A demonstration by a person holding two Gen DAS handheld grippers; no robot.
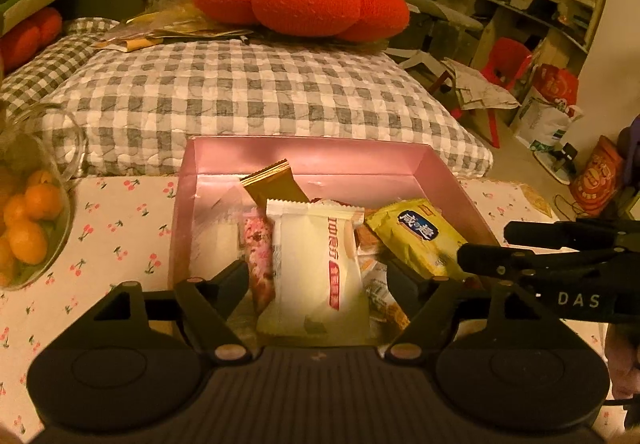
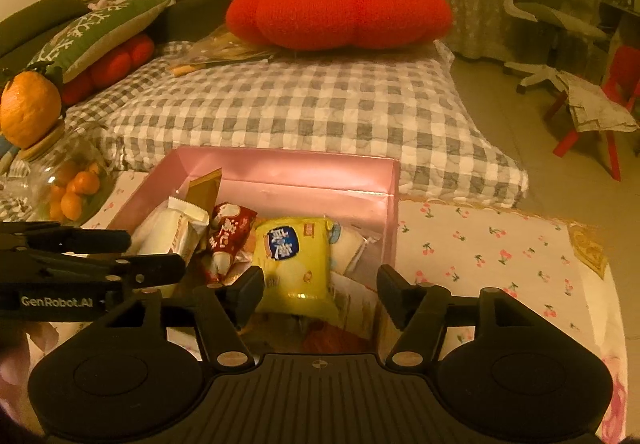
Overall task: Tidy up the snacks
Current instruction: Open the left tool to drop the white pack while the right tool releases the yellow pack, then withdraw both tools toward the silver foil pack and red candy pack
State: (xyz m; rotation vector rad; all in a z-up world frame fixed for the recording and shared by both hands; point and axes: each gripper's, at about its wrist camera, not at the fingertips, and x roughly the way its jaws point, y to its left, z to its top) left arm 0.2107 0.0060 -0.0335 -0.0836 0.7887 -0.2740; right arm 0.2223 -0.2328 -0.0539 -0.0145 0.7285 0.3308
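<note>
Left claw (image 1: 318, 278) open, jaws straddling the white crimped-edge plastic snack packet (image 1: 316, 264), which stands up at the near-middle of the shallow pink cardboard box (image 1: 304, 157); can't tell if the pads touch it yet. Right claw (image 2: 320, 284) also open, hovering over the yellow glossy biscuit packet with the blue oval label (image 2: 294, 256), just right of the white one in the same box. A red wrapper (image 2: 228, 240) sits between them, a gold-brown wrapper (image 1: 272, 183) leans behind, a pink floral bar (image 1: 258, 256) lies just left of the white packet. Box sits on the cherry-print surface (image 1: 120, 228); glass jar of small oranges (image 1: 28, 224) at far left, grey-checked bed (image 1: 248, 91) beyond. Likely step: picking one packet each. Close on the packet body, not the crimp, squeeze lightly as contents look crushable, lift straight up to avoid dragging neighbours. Claws are close together, so move one at a time.
</note>
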